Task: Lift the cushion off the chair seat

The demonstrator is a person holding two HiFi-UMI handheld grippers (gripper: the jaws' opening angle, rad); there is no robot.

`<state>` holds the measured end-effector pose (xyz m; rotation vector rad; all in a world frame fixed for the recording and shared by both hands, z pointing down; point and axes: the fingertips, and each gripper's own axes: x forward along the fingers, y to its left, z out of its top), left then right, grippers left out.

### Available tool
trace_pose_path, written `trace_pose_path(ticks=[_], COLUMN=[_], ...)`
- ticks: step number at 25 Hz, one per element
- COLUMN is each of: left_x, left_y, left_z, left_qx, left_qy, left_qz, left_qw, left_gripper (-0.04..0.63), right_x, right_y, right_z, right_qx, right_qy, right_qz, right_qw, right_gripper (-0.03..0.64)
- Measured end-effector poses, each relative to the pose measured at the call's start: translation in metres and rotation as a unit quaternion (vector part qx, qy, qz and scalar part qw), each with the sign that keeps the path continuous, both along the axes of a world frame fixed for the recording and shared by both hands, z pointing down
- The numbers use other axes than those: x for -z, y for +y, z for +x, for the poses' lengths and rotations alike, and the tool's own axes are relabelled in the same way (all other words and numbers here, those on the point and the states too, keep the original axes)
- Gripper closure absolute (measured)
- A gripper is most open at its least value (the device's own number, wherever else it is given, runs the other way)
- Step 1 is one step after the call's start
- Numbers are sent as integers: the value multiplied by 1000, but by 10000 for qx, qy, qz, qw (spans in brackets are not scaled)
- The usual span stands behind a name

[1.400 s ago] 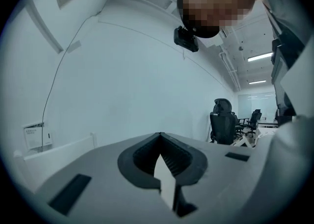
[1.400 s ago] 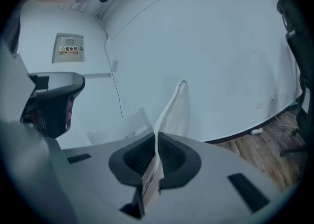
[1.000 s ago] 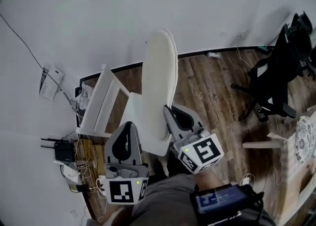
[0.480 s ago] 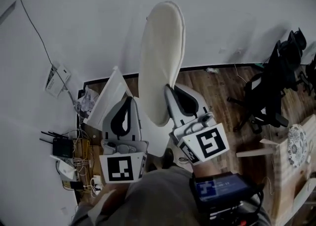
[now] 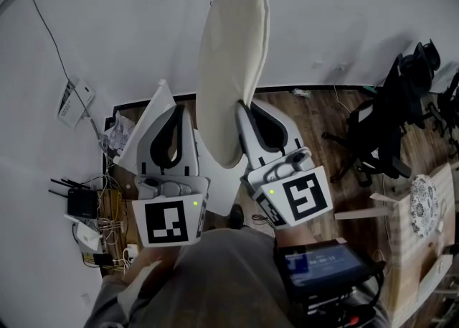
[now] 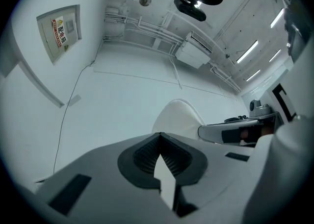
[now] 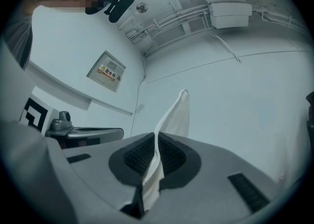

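Note:
The white cushion (image 5: 233,68) hangs upright in the air against the white wall, clear of the white chair (image 5: 147,133) below and to its left. My right gripper (image 5: 242,108) is shut on the cushion's lower right edge; in the right gripper view the fabric (image 7: 169,120) runs up out of the closed jaws. My left gripper (image 5: 179,110) sits at the lower left edge. Its jaws meet at the tips with a white strip (image 6: 164,179) pinched between them, and the cushion (image 6: 179,117) rises just beyond. The chair seat is mostly hidden behind the grippers.
A black office chair (image 5: 387,125) stands on the wood floor at the right. A router and tangled cables (image 5: 82,204) lie by the wall at the left. A wooden piece (image 5: 358,213) and a patterned plate (image 5: 419,204) are at the right edge.
Both grippers have risen together with the cushion. It has come up from the chair seat and now stands higher against the wall, more upright.

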<state>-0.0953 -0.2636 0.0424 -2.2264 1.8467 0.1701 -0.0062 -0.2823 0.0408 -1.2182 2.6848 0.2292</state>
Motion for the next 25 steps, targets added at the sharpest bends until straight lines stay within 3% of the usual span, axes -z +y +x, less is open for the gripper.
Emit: trace_pose_path(ticks=[25], left_x=[-3], left_y=[-4], left_z=[24], left_qx=[-295], left_qy=[-17], left_qz=[-16], left_qw=[9996], left_gripper=[589], right_x=[-17], right_y=[1], right_z=[8], right_qx=[-87], right_qy=[128], right_qz=[-130], right_qw=[9998], right_gripper=[592])
